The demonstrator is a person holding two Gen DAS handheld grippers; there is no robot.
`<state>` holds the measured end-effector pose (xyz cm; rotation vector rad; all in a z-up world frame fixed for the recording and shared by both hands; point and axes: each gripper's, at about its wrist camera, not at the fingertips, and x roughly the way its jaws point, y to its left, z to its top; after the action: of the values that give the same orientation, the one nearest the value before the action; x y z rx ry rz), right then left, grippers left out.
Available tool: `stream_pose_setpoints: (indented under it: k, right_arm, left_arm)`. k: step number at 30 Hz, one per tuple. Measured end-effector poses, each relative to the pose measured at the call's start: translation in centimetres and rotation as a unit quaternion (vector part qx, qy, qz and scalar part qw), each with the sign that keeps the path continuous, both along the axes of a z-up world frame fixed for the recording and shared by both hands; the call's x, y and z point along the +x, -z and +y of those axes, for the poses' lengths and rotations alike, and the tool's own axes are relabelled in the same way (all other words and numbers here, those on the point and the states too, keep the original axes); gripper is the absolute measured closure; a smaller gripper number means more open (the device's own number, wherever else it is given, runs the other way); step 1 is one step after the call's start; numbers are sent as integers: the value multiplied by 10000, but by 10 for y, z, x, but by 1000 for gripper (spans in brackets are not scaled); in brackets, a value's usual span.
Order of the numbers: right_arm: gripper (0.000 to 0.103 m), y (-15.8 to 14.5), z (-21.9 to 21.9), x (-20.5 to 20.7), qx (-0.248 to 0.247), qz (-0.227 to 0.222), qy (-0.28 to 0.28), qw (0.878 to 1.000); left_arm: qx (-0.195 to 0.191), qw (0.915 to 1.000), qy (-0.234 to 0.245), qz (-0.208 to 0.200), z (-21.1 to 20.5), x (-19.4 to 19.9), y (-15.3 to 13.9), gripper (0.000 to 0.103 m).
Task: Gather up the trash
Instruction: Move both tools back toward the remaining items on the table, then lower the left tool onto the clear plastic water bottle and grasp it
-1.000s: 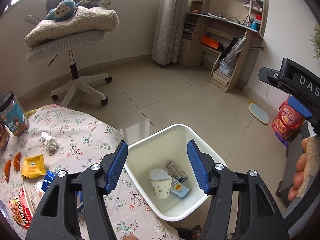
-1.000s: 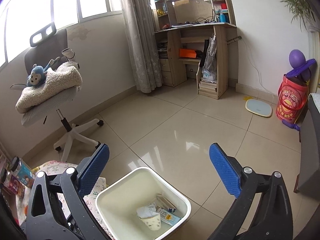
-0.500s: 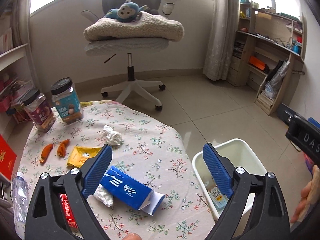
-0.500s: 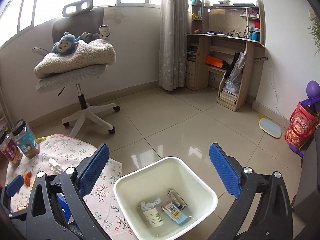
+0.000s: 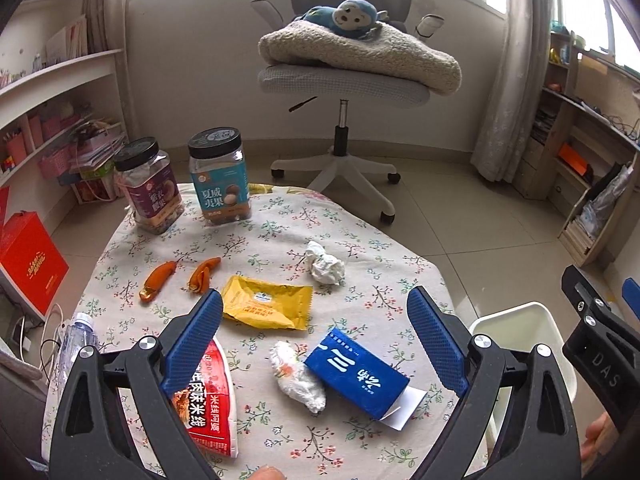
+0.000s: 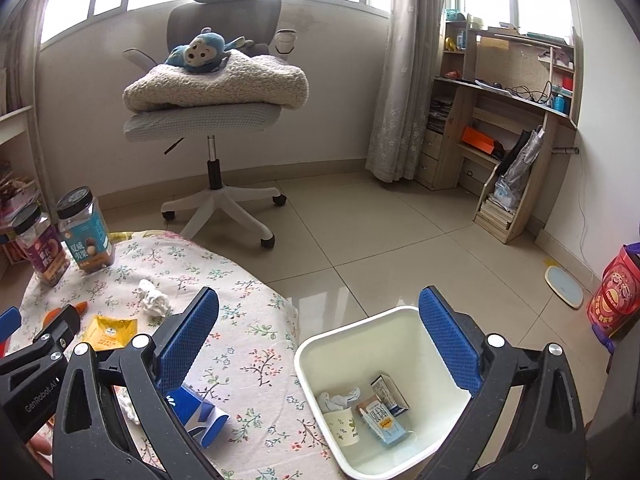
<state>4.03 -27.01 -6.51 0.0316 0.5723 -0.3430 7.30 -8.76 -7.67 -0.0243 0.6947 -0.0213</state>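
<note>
Through your left wrist view, the left claw hangs wide open over the table, holding nothing. Count the trash: two tissue wads, one ahead of the claw and one between its fingers; one blue carton lying flat beside that nearer wad, its white flap open toward the right finger; one yellow wrapper just ahead of the left finger; two orange wrappers farther ahead to the left; one red packet partly under the left finger. Two jars stand upright at the far edge, and one clear bottle lies outside the left finger. The white bin sits beyond the right finger, beside your other claw. Half a second ago this claw looked from farther back; now the carton lies squarely between its fingers and the bin has slid toward the frame's edge. Through your right wrist view, the right claw is also spread open and empty, above the bin, whose rim lies between the fingers. Inside you have one paper cup, one crumpled tissue and two small cartons. The blue carton shows under the left finger. Since before, this view has dropped closer to the bin.
</note>
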Motion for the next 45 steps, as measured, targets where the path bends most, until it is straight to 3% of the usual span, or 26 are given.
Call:
stream_pose_setpoints:
  k: [19,26,33,37,40,45]
  right_arm:
    - [7,19,98,38,-152,388,-889,9952]
    - [7,30,139,48,-229,529,-1260,9904]
    - [7,46,182,55,-282,804,-1680,9821]
    - [7,58,207,61,-291,1050,-1950,9747]
    - [7,71,226,67,-309,1322,-2158,9669]
    - [7,97,253,71,-346,1869,-2499,9494]
  left_arm:
    - [14,9957,-804,468,91,4,20,12]
    - [144,9896,-1227,734,133,2,31,12]
    - [44,9782,-1759,1107,184,-2,46,12]
    - [181,9696,-2070,1289,214,-3,55,12]
    - [343,9601,-2346,1484,238,0,65,12]
    - [214,9439,-2554,2083,275,7,85,12]
